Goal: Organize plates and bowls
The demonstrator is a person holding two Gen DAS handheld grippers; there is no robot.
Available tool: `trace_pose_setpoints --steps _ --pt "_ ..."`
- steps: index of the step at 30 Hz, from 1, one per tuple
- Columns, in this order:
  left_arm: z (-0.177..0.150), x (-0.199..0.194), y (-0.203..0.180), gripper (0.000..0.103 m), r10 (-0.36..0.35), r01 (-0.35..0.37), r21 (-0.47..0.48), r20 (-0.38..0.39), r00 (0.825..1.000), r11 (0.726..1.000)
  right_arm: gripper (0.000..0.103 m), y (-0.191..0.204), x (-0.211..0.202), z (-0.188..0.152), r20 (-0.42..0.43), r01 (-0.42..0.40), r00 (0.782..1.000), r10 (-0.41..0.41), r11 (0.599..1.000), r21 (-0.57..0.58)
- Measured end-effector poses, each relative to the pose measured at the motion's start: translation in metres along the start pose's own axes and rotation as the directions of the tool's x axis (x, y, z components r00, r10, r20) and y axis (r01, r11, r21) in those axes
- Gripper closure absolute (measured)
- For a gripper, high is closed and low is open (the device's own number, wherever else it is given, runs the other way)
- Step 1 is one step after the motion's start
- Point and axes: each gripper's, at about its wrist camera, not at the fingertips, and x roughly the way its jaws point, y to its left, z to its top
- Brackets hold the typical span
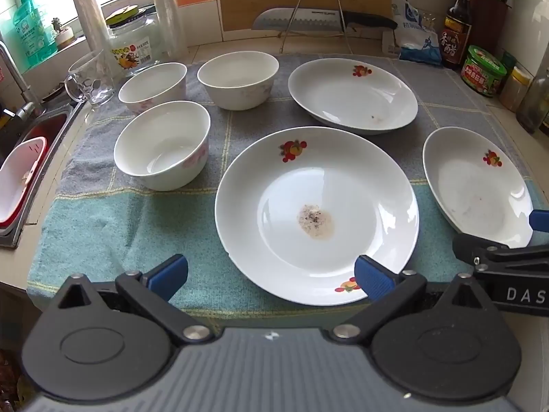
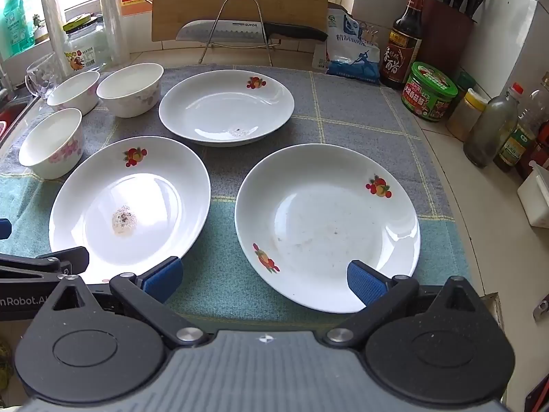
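Towelling in grey and teal checks, a large cloth [image 1: 137,226], covers the table [image 2: 480,274] and carries every dish ahead of both tools. Directly ahead of the left tool [image 1: 271,276], the white round plate with a crumb patch [image 1: 317,214] lies flat, its near rim between the blue pads, which stand wide apart and touch nothing. The right tool [image 2: 264,279] is likewise spread wide and empty, and the smeared white plate with fruit prints [image 2: 327,223] lies just ahead of it, its near rim by the right-hand pad. Beyond both tools, farther off, rests a third white fruit-print plate [image 2: 226,106], apart from the other two. Ahead and to the left of the left tool stand three white bowls with pink flowers: the nearest bowl [image 1: 162,144], a second bowl [image 1: 152,82] behind it, and a third bowl [image 1: 238,79] beside that one, all upright and separate. A clear glass mug [image 1: 90,80] sits off the cloth's far left corner. At the far wall a steel-bladed kitchen knife [image 2: 252,30] lies across a wire rack [image 2: 240,27].
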Motion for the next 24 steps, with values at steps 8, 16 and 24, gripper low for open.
trace_pose_setpoints --steps 8,16,24 --pt "-0.0067 0.0003 0.0007 0.001 0.006 -0.006 0.007 0.018 1.000 1.000 0.000 -0.0003 -0.0015 -0.0002 0.002 0.005 1.000 -0.005 1.000 0.001" --pt "0.0008 -0.0008 -0.0020 0.001 0.012 -0.012 0.013 0.004 1.000 1.000 0.000 0.0001 -0.0051 0.0014 0.006 0.005 1.000 -0.005 1.000 -0.001" --pt "0.0028 -0.0035 -0.0017 0.001 0.015 -0.015 0.016 0.010 1.000 1.000 0.000 0.0010 -0.0037 -0.0006 0.017 0.007 1.000 -0.007 1.000 -0.003"
